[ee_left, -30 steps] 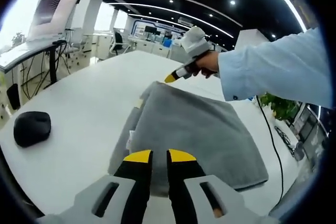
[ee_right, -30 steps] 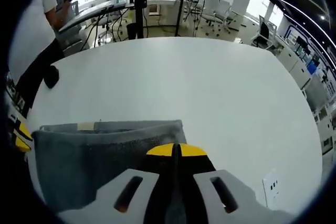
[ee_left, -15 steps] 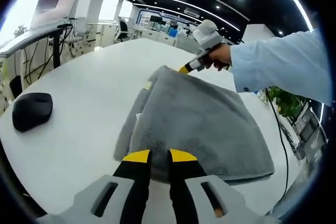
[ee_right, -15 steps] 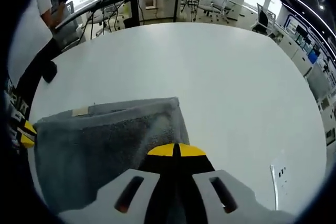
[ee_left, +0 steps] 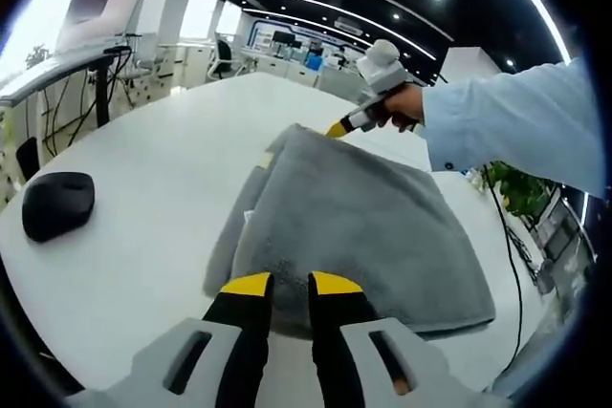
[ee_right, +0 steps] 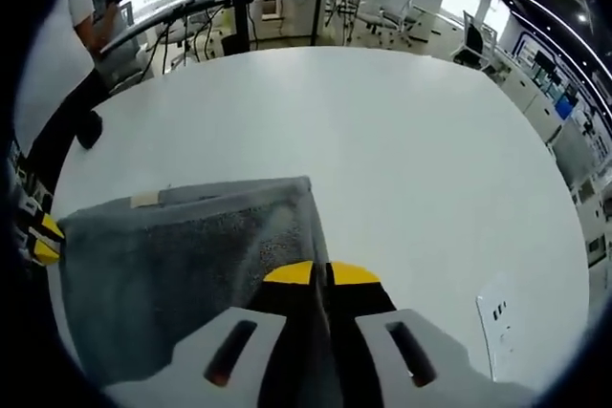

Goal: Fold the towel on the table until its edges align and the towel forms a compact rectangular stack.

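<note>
Currently your grey towel (ee_left: 354, 226) lies folded on the white table (ee_left: 153, 188), its layers stacked, with a small tan label (ee_right: 145, 200) showing at one edge.

From the left gripper view you see the whole top face of the towel, the lower layers peeking out along one side, and a black mouse (ee_left: 57, 205) well apart from it on the table. That view also shows your right gripper (ee_left: 341, 127) at the towel's far corner, held in your hand (ee_left: 397, 107) with a light blue sleeve (ee_left: 521, 126) behind it. From the right gripper view you see the towel's corner (ee_right: 296, 188) and the bare table beyond it, plus a white socket plate (ee_right: 497, 312) set in the tabletop and a standing person (ee_right: 67, 54) at the table's edge.

Your left gripper (ee_left: 284, 286) sits at the towel's near edge with a narrow gap between the yellow tips; whether cloth is pinched there cannot be told. Your right gripper's (ee_right: 321, 275) tips are barely parted, with towel fabric between them.
</note>
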Demonstrator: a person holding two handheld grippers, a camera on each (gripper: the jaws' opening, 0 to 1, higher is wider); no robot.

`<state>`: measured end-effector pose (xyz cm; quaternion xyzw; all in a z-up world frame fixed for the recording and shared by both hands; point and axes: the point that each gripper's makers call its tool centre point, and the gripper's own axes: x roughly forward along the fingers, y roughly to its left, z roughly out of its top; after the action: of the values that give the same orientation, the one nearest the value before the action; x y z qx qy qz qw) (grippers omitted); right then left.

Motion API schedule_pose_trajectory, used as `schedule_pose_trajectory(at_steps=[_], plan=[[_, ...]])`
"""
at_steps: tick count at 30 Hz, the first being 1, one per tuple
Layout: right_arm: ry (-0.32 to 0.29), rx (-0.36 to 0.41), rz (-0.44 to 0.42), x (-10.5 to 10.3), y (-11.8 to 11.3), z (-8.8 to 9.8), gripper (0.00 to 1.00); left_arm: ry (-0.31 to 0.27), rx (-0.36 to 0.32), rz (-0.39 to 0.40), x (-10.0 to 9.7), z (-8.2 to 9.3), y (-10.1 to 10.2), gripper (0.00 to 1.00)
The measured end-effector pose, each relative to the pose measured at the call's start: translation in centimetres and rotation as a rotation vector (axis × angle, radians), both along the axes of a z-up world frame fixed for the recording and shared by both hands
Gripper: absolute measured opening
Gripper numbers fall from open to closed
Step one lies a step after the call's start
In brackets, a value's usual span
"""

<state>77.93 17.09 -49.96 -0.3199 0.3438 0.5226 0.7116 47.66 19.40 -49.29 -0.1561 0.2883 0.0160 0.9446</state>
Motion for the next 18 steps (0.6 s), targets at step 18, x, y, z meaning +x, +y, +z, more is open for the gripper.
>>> schedule_pose_trajectory(at_steps=[18], plan=[[0.042,0.082,-0.056,-0.5,-3.5,2.3,0.31,-0.060,0.021,0.001,0.0,2.2,-1.3,0.35]])
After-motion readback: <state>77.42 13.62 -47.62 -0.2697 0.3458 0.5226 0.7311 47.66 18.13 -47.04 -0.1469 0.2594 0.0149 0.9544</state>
